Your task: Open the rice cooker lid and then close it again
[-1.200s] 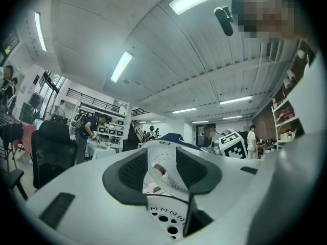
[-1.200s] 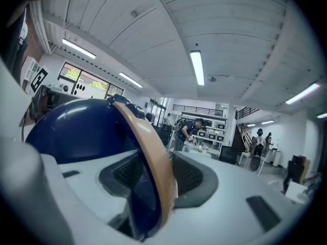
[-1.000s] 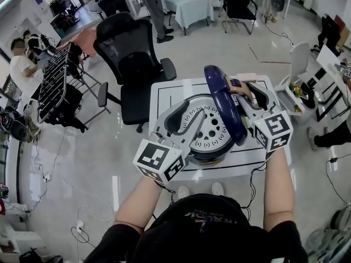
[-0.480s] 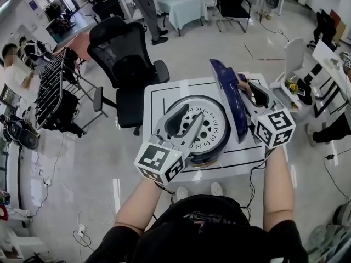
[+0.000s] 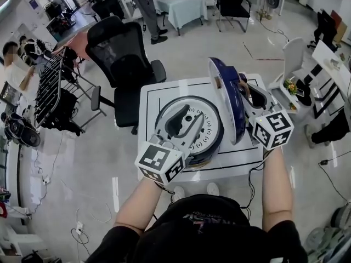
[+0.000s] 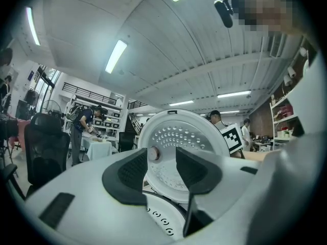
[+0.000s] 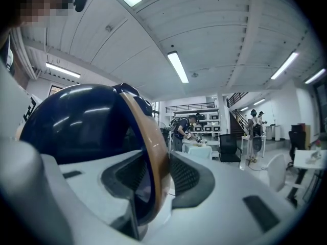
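The rice cooker (image 5: 192,130) stands on a white table (image 5: 156,95) with its dark blue lid (image 5: 229,100) raised almost upright at the right side. A white perforated plate (image 5: 205,127) shows inside the body. My right gripper (image 5: 248,95) reaches in from the right; its jaws are closing on the lid's tan rim (image 7: 153,137), and both pads hug that rim. My left gripper (image 5: 184,122) lies level over the cooker's open top, open with nothing between its fingers. Through their gap shows the lid's white perforated inner face (image 6: 179,142). My right gripper (image 7: 156,175) and left gripper (image 6: 162,170) both point level.
A black office chair (image 5: 123,53) stands just behind the table. A metal rack (image 5: 52,86) is at the left, a white stand (image 5: 296,64) at the right. People work at tables in the background. A cable (image 5: 249,182) hangs off the table's near edge.
The lid has swung further up to near vertical with my right gripper on its rim. My left gripper has slid a little across the cooker's top.
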`<state>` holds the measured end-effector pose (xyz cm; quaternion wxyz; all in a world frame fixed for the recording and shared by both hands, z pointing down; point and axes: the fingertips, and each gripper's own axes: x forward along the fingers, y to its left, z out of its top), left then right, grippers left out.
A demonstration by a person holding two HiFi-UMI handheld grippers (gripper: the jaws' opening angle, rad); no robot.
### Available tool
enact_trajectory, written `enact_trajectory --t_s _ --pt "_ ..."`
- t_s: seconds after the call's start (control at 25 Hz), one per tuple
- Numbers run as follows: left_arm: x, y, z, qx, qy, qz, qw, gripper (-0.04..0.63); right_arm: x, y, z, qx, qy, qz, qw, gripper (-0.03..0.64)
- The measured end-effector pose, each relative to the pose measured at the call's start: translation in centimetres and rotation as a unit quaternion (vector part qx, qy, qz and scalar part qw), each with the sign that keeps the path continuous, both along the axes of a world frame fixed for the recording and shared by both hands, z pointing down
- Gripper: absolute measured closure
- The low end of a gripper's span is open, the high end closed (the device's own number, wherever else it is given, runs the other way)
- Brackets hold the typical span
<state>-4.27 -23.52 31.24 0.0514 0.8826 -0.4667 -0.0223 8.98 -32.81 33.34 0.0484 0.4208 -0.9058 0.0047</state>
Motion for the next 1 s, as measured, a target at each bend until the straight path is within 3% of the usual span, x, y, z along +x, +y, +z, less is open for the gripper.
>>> enact_trajectory --t_s 0.44,1.0 --pt "1.5 -0.6 0.6 -0.004 0.008 -0.028 0.9996 0.428 0.0 0.4 0.1 0.007 0.002 -0.041 0.999 0.474" --pt "2.0 0.1 1.8 -0.013 0.008 -0.105 0.9944 0.428 0.2 0.7 0.5 0.012 -0.006 -0.111 0.994 0.471"
